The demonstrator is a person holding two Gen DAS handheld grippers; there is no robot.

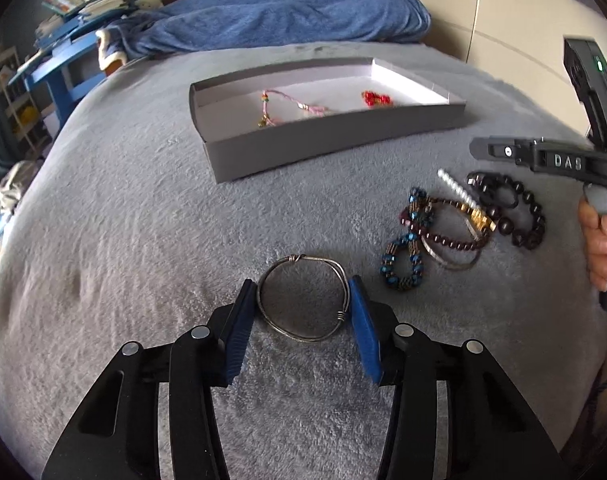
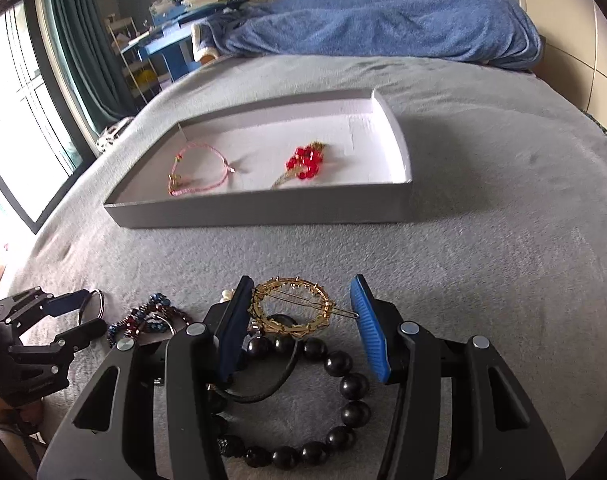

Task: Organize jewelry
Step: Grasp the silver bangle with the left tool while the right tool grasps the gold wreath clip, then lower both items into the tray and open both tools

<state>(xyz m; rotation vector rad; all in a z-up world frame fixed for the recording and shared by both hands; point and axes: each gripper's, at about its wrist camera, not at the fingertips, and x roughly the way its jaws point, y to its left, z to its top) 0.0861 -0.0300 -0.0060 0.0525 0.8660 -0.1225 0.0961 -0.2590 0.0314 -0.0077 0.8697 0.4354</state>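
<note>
Two grippers are working over a grey fleecy bedspread (image 1: 123,208), each taking on its own piece of jewelry. The left gripper (image 1: 303,300) is straddling a silver wire bangle (image 1: 303,300), its blue ribbed pads touching the ring's outer edge on both sides; it looks to be just pinching the bangle, which is lying flat on the fleece. From the right wrist view the bangle seems caught between those jaws.

The right gripper (image 2: 303,300) is hanging spread wide over a gold wreath-shaped hair clip (image 2: 291,308). Its left pad is touching the clip's rim, while the right pad is standing apart from the clip's thin pin, so nothing is gripped there yet.

The clip is resting on top of the loose heap, half over a bracelet of round, glossy dark beads (image 2: 343,384) with a black cord looped through. Beside it, a blue and maroon beaded strand (image 1: 403,256) is curling in a tangle, and a short row of pearls (image 1: 457,190) is poking out.

Beyond them the shallow grey cardboard tray (image 2: 263,212) is waiting, white inside, already holding a pink cord bracelet (image 2: 199,172) and a red bead cluster (image 2: 303,164). I would guess that is where both pieces are heading.
</note>
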